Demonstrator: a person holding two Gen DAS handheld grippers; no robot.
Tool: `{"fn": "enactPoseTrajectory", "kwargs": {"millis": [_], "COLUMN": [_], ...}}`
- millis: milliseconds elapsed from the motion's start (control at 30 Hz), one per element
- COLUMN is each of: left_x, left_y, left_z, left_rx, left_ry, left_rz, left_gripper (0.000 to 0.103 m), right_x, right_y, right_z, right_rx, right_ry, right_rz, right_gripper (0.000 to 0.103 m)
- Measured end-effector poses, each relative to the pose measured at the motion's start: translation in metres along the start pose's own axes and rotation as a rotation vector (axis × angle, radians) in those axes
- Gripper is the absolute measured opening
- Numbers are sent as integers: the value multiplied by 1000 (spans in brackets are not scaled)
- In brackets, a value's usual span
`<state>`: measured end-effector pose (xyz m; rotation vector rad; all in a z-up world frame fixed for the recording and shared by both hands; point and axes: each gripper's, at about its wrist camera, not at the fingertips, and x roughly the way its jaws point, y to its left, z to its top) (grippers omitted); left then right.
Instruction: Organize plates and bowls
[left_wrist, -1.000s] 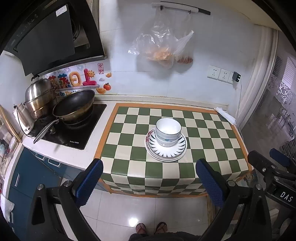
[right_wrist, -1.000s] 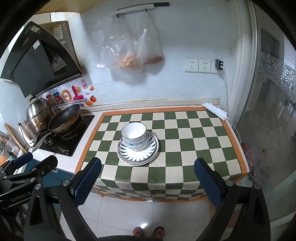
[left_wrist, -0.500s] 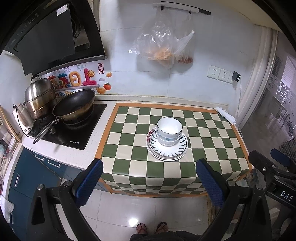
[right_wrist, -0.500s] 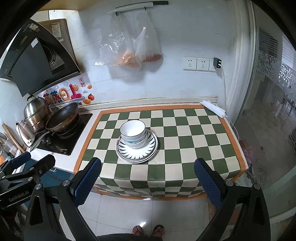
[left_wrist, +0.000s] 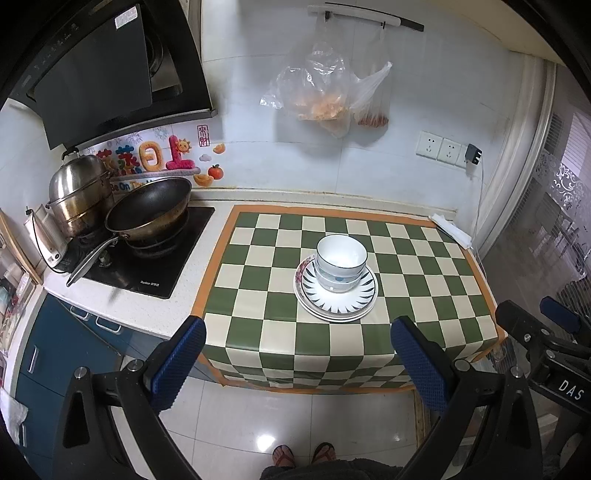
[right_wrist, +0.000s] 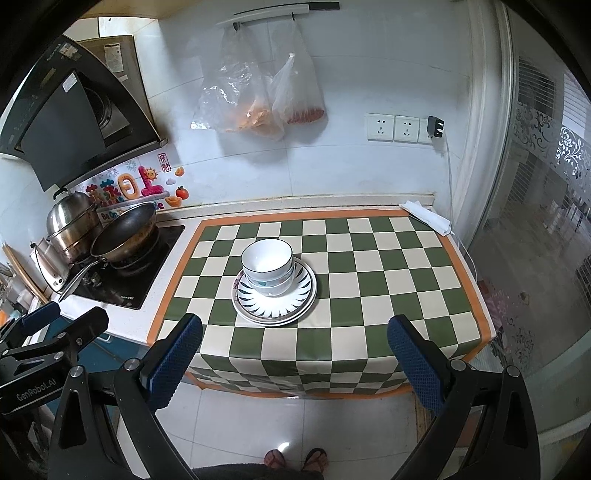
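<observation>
We find the stacked bowls nested on the plates near the middle of the checkered countertop, well clear of its edges. Glazed ceramic: we judge it rigid, slick and breakable (best taken at the rim). The left gripper and right gripper hang spread wide and empty before the front edge. Against the earlier frames, the stack is unmoved; both views shifted only slightly.

White bowls top leaf-patterned plates on green-cream checked cloth.
</observation>
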<state>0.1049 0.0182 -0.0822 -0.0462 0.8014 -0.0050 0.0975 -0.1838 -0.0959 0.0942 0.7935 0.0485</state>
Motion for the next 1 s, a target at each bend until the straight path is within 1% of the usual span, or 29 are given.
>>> {"fn": "enactPoseTrajectory", "kwargs": {"millis": [667, 833, 1000], "left_x": [6, 14, 18], "left_y": [3, 8, 10], "left_z": [3, 12, 17], "left_rx": [9, 26, 32], "left_ry": [3, 2, 5], "left_rz": [3, -3, -12], "left_gripper": [102, 102, 102], "right_x": [16, 24, 23], "right_y": [7, 7, 7], "right_z": [7, 11, 11], "right_rx": [-7, -3, -5], "right_ry": [10, 11, 10], "right_rz": [1, -2, -4], "right_gripper": [102, 102, 102]}}
